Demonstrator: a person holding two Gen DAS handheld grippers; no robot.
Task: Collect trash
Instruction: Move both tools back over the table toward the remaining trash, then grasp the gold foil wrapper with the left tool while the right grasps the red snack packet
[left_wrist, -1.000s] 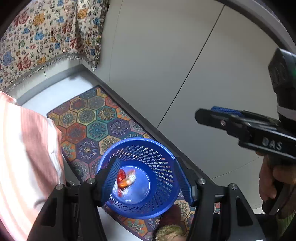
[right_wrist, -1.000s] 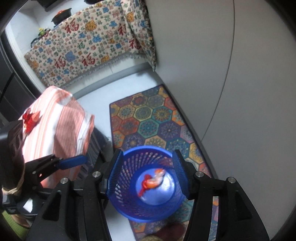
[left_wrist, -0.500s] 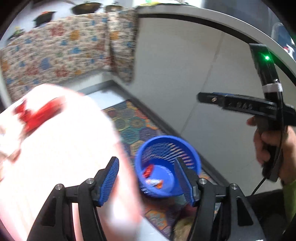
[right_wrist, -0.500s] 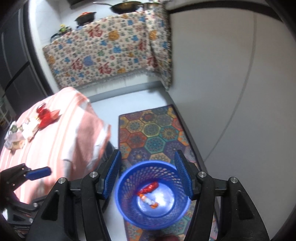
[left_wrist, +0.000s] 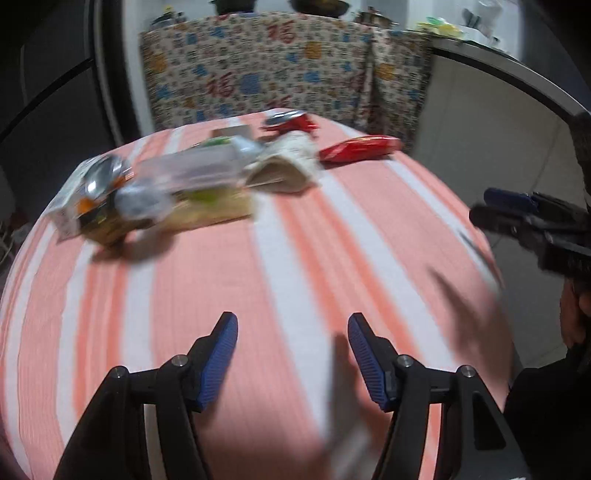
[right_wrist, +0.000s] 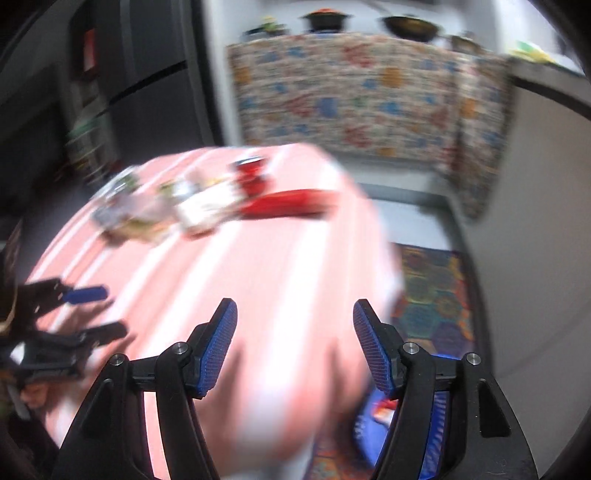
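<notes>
While both tongs hang wide open and hold nothing, the trash sits far up the bench (left_wrist: 295, 258). From the left tongs (left_wrist: 291, 354) the red wrapper (left_wrist: 360, 147) lies at about 1 o'clock, its long side running 9 to 3. The right tongs (right_wrist: 295, 343) look nearer to it. A moment ago both pointed down at the blue basket (right_wrist: 373, 432); now they face the bench.

Both wrist views look forward over the striped table (left_wrist: 295, 258), sharing its far litter.
</notes>
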